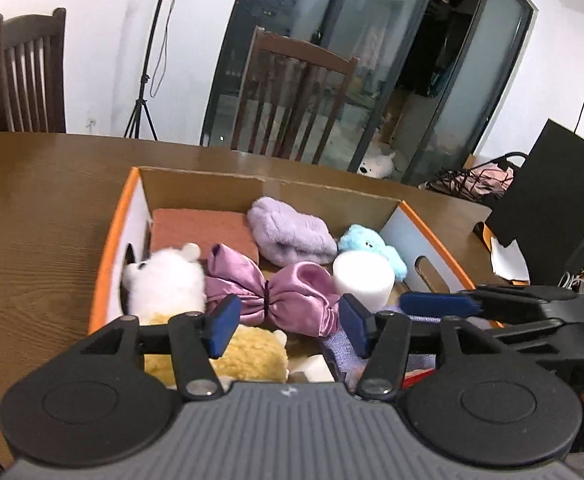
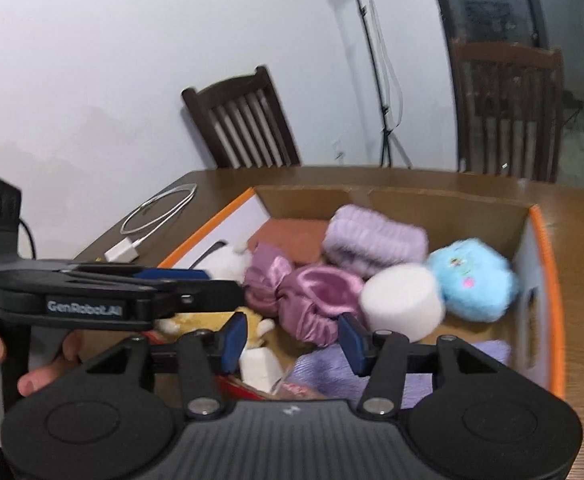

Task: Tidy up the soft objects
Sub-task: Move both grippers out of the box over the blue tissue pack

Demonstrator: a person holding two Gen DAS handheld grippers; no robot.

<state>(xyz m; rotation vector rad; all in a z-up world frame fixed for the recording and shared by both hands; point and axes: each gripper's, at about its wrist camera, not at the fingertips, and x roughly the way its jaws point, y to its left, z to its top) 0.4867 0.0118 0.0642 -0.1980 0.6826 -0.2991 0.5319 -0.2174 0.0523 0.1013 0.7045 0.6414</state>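
Both tongs, left and right, gape empty above the orange-edged cardboard box; best pinch the mauve satin scrunchie at frame centre by its cinched middle.

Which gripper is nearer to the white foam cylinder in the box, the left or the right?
Right, probably. The right gripper hovers open with the white foam cylinder just past its right jaw. The left gripper, also open, sits over the pink satin bow, beside the cylinder.
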